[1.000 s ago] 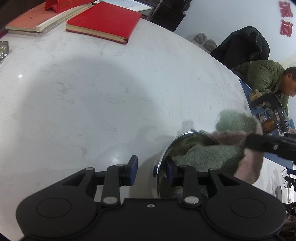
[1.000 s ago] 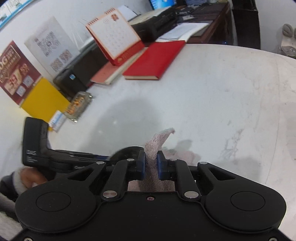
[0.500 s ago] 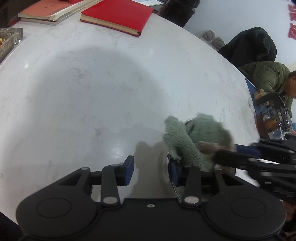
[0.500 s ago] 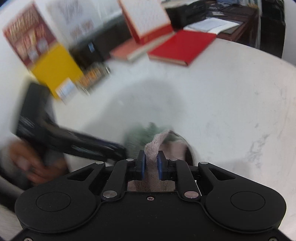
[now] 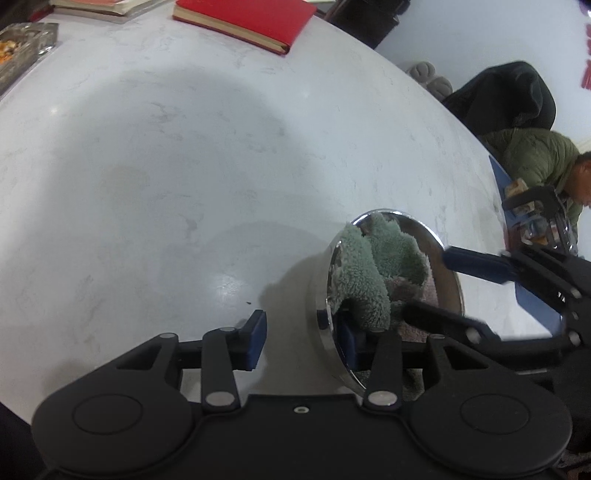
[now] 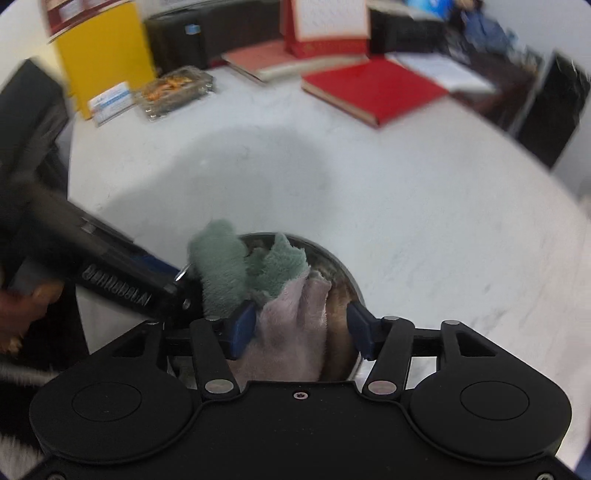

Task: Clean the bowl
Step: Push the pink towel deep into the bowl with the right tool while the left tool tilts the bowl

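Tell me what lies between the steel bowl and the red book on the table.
Nothing: between the steel bowl and the red book there is only bare white marble tabletop, partly in shadow. The left wrist view shows this most clearly.

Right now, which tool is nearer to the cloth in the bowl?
Right, narrowly. The right tool is open with the cloth bunched between its fingers. The left tool straddles the rim of the bowl, open, one finger inside beside the cloth's green fold.
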